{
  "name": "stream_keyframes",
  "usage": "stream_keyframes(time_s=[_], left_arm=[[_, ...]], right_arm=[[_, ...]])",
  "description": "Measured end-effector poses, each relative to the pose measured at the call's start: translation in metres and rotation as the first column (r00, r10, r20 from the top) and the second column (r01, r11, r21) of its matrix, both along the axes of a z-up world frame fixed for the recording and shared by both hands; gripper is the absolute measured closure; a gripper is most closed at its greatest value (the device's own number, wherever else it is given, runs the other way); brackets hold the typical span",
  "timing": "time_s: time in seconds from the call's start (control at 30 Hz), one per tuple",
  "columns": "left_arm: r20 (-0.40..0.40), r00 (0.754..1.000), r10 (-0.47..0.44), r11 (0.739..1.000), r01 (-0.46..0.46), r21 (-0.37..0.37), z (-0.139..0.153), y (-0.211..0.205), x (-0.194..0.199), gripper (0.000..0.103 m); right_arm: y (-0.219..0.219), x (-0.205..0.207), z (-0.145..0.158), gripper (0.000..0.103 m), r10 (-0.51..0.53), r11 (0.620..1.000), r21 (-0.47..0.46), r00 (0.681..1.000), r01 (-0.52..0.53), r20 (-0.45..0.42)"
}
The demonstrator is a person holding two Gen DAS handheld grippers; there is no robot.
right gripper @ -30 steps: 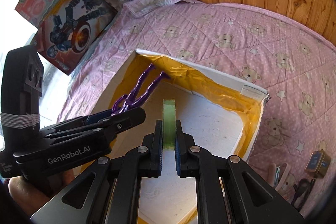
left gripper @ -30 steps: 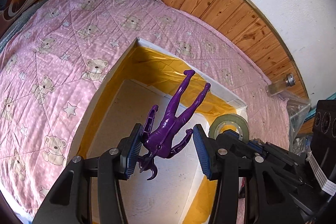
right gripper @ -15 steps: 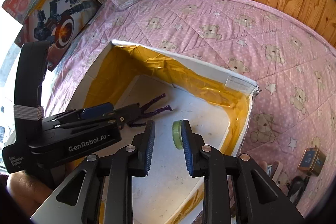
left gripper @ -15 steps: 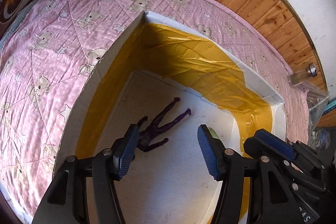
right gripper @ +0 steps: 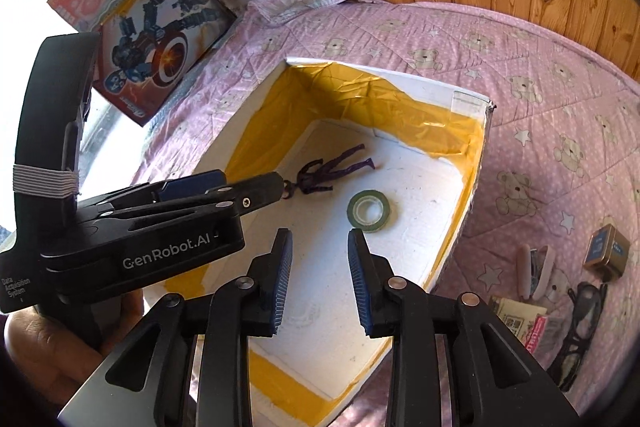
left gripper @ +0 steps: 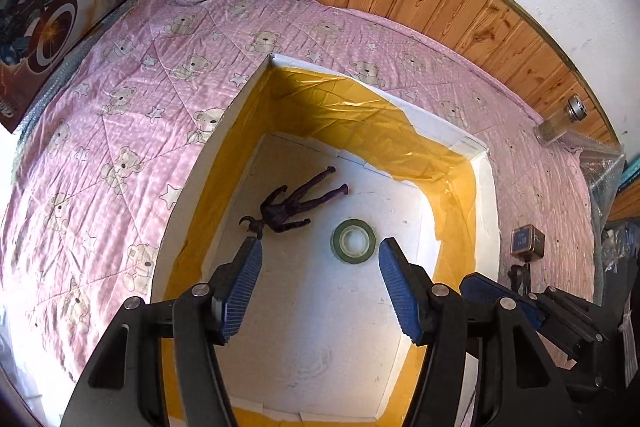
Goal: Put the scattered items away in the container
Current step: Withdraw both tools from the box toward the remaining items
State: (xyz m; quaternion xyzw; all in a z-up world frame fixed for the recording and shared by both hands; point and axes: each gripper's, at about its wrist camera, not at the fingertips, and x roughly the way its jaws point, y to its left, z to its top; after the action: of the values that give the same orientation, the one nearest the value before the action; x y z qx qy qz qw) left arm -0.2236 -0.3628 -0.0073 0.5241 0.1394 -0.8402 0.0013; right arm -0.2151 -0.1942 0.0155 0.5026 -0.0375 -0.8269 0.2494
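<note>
A white foam box [left gripper: 486, 195] [right gripper: 468, 195] lined with yellow tape sits on the pink bear-print quilt. On its floor lie a purple figure [left gripper: 298, 201] [right gripper: 334, 173] and a green tape roll [left gripper: 353, 239] [right gripper: 369, 211], flat and apart from each other. My left gripper [left gripper: 320, 283] hangs open above the box floor, nothing between its blue pads. My right gripper [right gripper: 319, 279] is open too, above the near part of the box, just short of the roll. The left gripper's body [right gripper: 152, 227] shows at the left of the right wrist view.
To the right of the box lie a small blue-and-gold tin [right gripper: 606, 251] [left gripper: 527, 239], a white case [right gripper: 534, 269], black glasses [right gripper: 582, 323] and small packets [right gripper: 520, 319]. Toy boxes [right gripper: 160, 39] stand at the far left. A clear bottle [left gripper: 562, 121] rests by the wooden wall panel.
Both grippers opened and let go: the purple figure dropped from the left, the tape roll from the right. Both items now lie on the box floor, and the grippers have drawn back upward.
</note>
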Motion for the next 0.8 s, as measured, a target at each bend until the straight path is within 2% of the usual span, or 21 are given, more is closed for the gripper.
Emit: stream_keyframes(time_s=[0.13, 0.53, 0.8], left_arm=[[-0.041, 0.999, -0.012, 0.999, 0.011, -0.038, 0.015, 0.006, 0.032, 0.04], [-0.116, 0.993, -0.028, 0.998, 0.022, -0.056, 0.04, 0.027, 0.114, 0.04], [-0.216, 0.97, -0.113, 0.986, 0.082, -0.148, 0.064, 0.06, 0.167, 0.04]], right_arm=[[0.003, 0.035, 0.013, 0.067, 0.012, 1.0, 0.013, 0.998, -0.011, -0.068], [0.027, 0.126, 0.04, 0.066, 0.007, 0.999, -0.034, 0.978, -0.015, -0.207], [0.055, 0.171, 0.043, 0.066, -0.052, 0.997, -0.072, 0.96, 0.033, -0.275]])
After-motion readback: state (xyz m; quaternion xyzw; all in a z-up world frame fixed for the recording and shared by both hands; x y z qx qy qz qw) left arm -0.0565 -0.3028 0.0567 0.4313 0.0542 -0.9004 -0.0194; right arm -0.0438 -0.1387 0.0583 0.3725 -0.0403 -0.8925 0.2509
